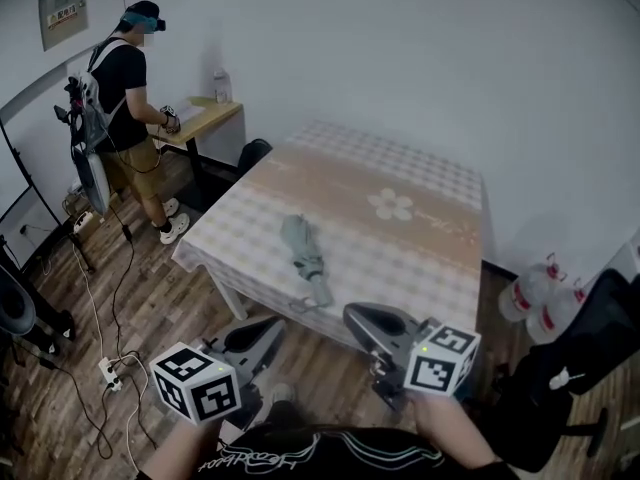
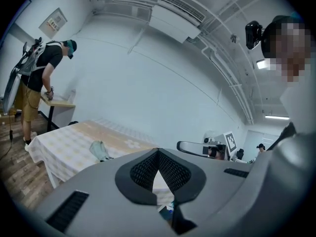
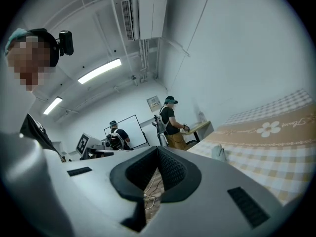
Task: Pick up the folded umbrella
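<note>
Folded umbrella point(image 1: 305, 258) lies on the table point(image 1: 420, 238), ahead of my left gripper point(image 1: 262, 336) and right gripper point(image 1: 365, 320), touching neither. Both pairs of jaws are closed and empty.

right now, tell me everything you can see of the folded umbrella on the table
The folded umbrella is pale grey-green, with soft fabric bunched loosely along its length. It lies flat on the checked tablecloth, close to the cloth's near edge. Its wider fabric end points away and its slimmer handle end points toward that edge. What looks like a thin wrist loop trails from the handle end. Only the cloth touches it.
</note>
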### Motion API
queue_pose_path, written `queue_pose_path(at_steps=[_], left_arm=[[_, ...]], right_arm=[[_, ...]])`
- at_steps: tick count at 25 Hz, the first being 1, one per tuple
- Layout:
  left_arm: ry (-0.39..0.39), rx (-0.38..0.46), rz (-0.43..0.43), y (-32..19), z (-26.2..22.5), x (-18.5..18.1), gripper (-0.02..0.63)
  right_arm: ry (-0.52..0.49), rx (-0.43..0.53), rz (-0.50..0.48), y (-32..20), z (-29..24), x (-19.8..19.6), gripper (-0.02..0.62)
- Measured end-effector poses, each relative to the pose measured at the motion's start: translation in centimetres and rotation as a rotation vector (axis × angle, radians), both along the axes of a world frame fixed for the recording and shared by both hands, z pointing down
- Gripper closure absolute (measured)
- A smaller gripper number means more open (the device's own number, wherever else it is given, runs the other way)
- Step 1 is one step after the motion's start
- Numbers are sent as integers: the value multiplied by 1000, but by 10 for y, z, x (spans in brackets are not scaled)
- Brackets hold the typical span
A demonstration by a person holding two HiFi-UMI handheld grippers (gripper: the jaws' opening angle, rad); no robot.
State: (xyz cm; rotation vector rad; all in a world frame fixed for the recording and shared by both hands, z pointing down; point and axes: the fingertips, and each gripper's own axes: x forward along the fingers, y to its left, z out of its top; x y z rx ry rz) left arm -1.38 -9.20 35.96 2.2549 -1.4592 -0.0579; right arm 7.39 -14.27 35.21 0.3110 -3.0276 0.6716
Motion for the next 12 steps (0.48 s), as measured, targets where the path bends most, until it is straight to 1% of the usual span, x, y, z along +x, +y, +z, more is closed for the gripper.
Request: queue_pose_path(at_steps=[6, 12], left_arm=[[16, -29, 31, -55, 8, -37, 611], [37, -58, 67, -96, 15, -80, 611]], right_arm=[[12, -31, 32, -50, 8, -36, 583], [37, -56, 65, -87, 14, -78, 583]])
